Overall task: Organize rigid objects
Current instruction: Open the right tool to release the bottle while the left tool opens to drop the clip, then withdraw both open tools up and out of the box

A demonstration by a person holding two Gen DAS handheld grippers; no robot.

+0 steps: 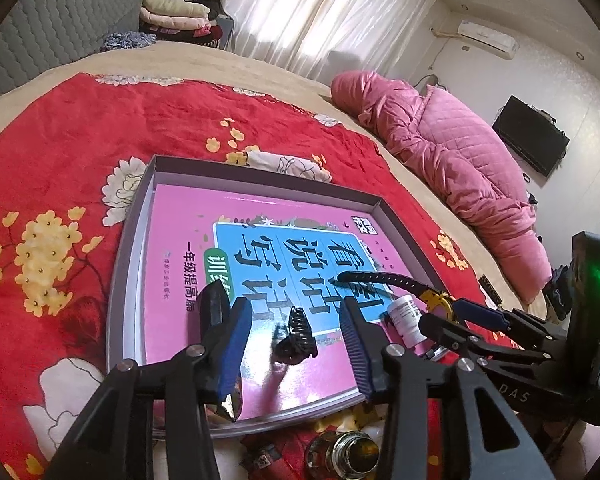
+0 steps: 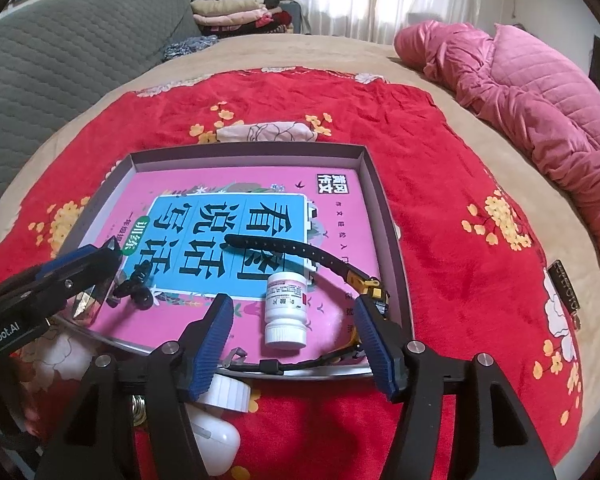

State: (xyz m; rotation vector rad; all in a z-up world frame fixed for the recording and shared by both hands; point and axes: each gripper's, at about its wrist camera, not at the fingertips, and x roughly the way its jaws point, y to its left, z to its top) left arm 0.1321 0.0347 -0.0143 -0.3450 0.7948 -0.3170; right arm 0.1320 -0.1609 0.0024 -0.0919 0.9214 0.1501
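Observation:
A shallow grey box (image 2: 380, 184) lies on the red floral blanket with a pink book (image 2: 340, 216) inside it. On the book rest a black hair claw (image 1: 294, 340), a white pill bottle (image 2: 286, 308) on its side, and a black-strapped watch (image 2: 374, 288) with a yellow case. My left gripper (image 1: 294, 308) is open, and the hair claw lies free between its blue pads, touched by neither. My right gripper (image 2: 293, 304) is open astride the pill bottle, with gaps on both sides. The other views also show the left gripper (image 2: 100, 276) and the right gripper (image 1: 440, 312).
Off the box's near edge lie a white tape roll (image 2: 230, 392), a white earbud case (image 2: 216, 444) and an open glass jar (image 1: 352, 452). A pink quilt (image 2: 540, 92) is heaped at the bed's right side, with a grey padded headboard (image 2: 60, 52) at the left.

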